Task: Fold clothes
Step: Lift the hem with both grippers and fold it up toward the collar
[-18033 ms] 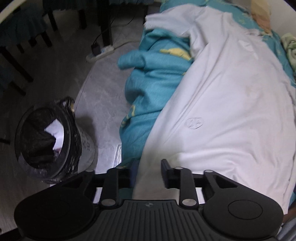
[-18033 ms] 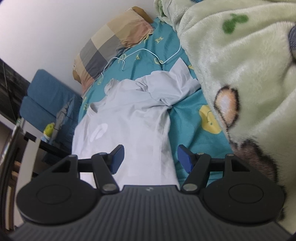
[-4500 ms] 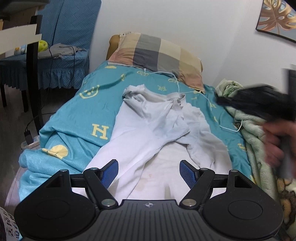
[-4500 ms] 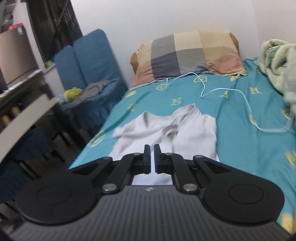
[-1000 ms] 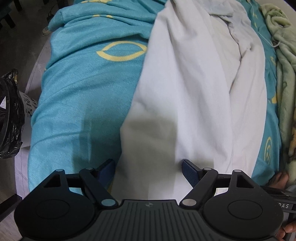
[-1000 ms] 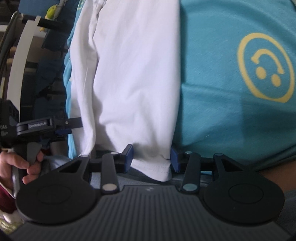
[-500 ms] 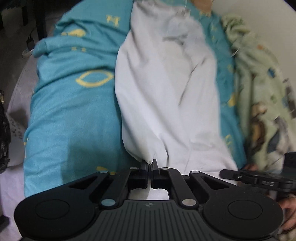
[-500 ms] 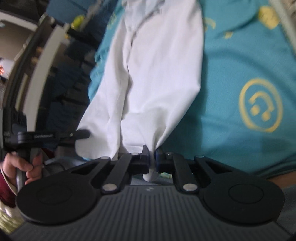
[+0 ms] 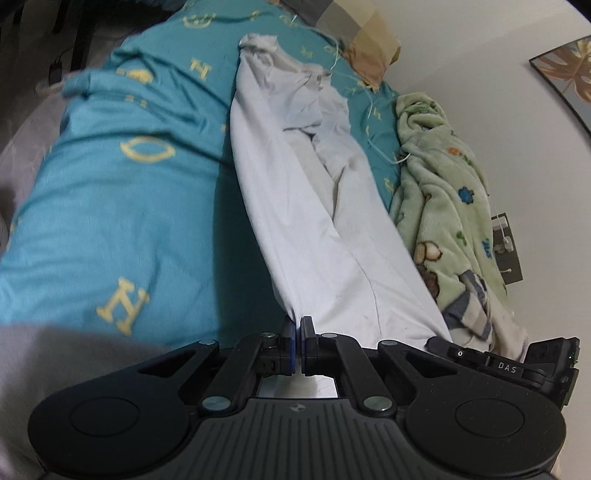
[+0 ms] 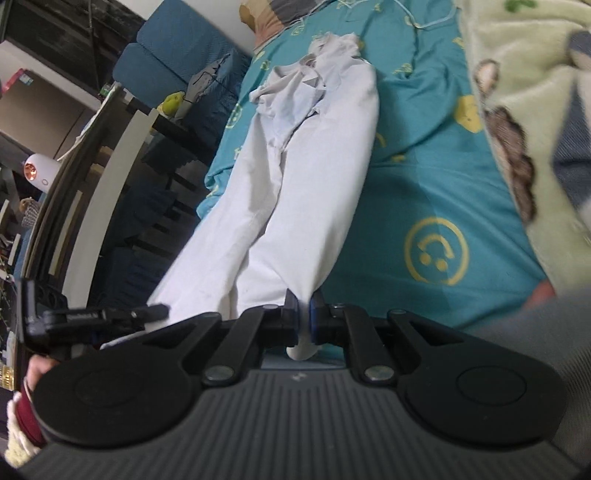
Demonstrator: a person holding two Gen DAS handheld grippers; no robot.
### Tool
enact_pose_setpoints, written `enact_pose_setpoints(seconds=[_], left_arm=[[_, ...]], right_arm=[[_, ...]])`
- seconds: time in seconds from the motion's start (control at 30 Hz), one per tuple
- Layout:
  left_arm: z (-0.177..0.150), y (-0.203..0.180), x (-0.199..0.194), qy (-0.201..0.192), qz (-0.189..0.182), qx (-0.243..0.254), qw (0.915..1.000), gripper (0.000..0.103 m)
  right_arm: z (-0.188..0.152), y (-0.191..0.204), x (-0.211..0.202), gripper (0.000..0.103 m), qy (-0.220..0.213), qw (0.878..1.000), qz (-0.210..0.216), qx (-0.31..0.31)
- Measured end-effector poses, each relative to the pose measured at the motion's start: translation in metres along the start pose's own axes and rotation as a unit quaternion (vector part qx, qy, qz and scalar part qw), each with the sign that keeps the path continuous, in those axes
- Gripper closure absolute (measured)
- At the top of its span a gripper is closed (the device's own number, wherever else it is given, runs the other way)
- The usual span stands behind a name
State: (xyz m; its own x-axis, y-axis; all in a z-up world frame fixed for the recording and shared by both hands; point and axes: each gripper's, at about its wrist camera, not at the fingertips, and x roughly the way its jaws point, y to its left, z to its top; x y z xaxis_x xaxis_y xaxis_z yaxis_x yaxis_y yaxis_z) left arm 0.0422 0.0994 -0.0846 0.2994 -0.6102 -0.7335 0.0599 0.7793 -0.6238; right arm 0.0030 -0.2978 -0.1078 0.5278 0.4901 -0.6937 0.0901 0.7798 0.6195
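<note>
A white shirt (image 9: 314,206) lies lengthwise on the teal bedsheet (image 9: 110,206), its collar end bunched near the pillow. My left gripper (image 9: 298,325) is shut on the shirt's near left hem corner. My right gripper (image 10: 303,306) is shut on the near right hem corner of the shirt (image 10: 295,206). The hem is lifted and pulled taut between the two grippers. The right gripper also shows at the lower right of the left wrist view (image 9: 502,363), and the left gripper shows at the left of the right wrist view (image 10: 96,315).
A green fleece blanket (image 9: 443,192) lies along the wall side of the bed. A checked pillow (image 9: 354,29) and a white cable (image 9: 369,96) are at the head. A blue chair (image 10: 177,74) and a dark desk (image 10: 92,177) stand beside the bed.
Both grippers closed on the shirt's hem corners within the last second and have lifted and pulled the hem toward me, stretching the shirt along the bed.
</note>
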Motion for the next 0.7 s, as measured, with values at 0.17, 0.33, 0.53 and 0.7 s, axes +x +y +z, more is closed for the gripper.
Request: enact_pose_setpoints(seconds=[0.17,0.33,0.53,0.7], left_arm=[[-0.026,-0.002,-0.015,-0.004,-0.031,-0.004,0.9995,0.101],[-0.046,-0.025,-0.05,-0.02,-0.08,0.016,0.9965,0.101],[-0.019,-0.056,-0.067,-0.08,-0.086,0.056,0.9915,0.101],[0.04,-0.069,-0.05,-0.121,-0.087,0.053,0.9875,0.101]], right_arm=[[-0.022,-0.001,-0.021,0.095,0.001,1.0,-0.001,-0.006],[-0.031,0.002,-0.055,0.095,-0.011,1.0,0.011,-0.01],[0.009,0.007,-0.057,0.094,-0.045,0.998,0.038,0.01],[0.067,0.009,-0.041,0.094,-0.08,0.995,0.057,0.028]])
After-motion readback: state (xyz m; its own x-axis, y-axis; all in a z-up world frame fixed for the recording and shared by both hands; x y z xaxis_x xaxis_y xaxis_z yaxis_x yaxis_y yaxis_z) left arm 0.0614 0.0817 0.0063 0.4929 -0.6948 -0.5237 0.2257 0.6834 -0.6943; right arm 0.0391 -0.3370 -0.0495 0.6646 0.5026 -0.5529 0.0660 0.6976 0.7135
